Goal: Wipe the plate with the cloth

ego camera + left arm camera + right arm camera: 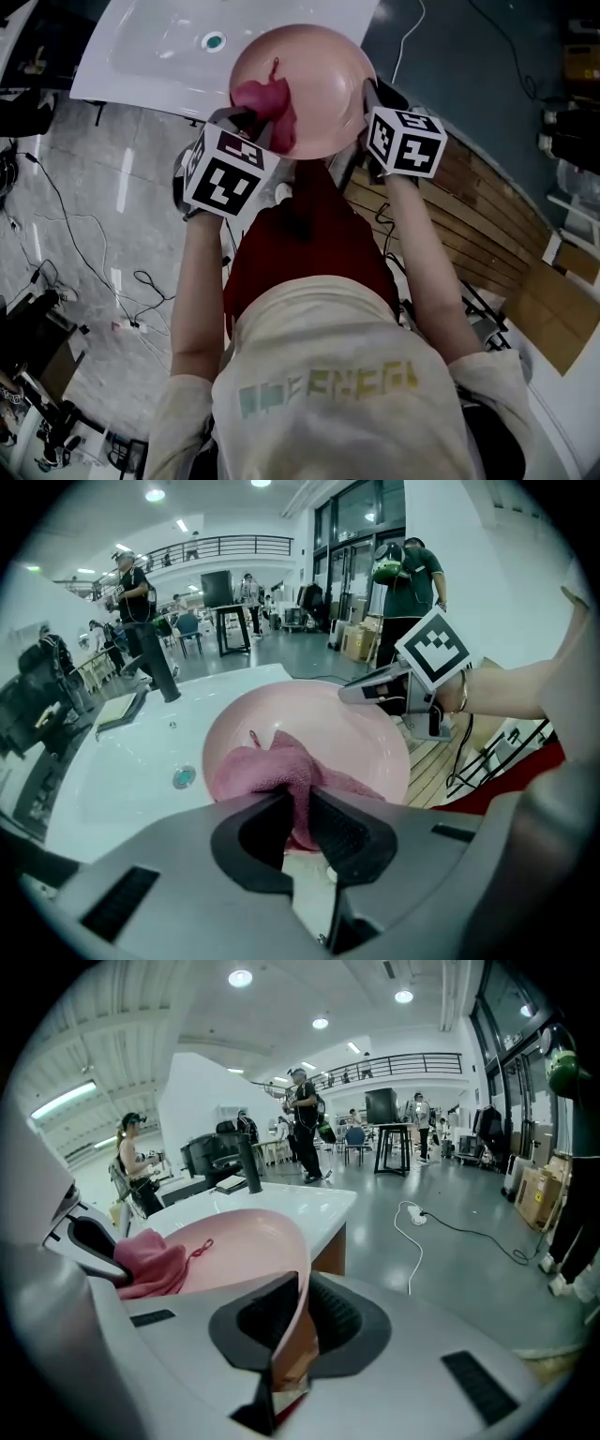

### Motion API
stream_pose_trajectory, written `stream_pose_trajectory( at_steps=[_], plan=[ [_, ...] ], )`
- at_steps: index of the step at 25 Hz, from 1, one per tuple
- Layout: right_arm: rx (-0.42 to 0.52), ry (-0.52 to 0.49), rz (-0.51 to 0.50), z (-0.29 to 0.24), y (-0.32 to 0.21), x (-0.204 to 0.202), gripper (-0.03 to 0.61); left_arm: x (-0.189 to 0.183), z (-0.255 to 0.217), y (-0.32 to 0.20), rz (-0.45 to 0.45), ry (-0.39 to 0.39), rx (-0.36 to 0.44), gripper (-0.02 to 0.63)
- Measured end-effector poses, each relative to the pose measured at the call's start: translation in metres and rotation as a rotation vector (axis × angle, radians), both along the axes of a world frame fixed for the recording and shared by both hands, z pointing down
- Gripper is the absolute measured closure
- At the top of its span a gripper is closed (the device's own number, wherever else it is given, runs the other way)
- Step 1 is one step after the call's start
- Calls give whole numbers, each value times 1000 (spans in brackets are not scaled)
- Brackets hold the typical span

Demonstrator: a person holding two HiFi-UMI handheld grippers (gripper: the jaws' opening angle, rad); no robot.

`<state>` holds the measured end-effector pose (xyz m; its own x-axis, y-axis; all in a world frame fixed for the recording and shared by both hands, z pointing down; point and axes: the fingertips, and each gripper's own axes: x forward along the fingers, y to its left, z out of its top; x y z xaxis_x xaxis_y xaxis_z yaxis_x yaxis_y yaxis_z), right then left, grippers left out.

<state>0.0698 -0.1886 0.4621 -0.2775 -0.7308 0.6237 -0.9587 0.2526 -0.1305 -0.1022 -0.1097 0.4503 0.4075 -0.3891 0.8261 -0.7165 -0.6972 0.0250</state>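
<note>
Plate (323,70) hangs out over the near edge of the white bench (141,52); at left, the left tongs (298,819) pinch the pink cloth (267,766), bunched on the plate's face for rubbing; at right, the right tongs (298,1324) clamp the rim, likely bracing it against the wipe.

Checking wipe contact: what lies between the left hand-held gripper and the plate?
The pink cloth, clamped in the left hand-held gripper and bunched against the inside of the plate; the left gripper view shows it.
</note>
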Motion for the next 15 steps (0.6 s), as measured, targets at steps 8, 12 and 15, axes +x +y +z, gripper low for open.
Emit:
stream_pose_trajectory(
  at_steps=[8,12,15],
  plan=[
    [14,-4,-6,-3,2,2,525,-15,-13,-7,-65,33,29,552],
    [27,4,-13,-2,3,1,525,-20,-19,-10,-109,79,45,552],
    [40,12,-12,-3,3,1,525,-23,-25,-13,-134,111,83,552]
  ],
)
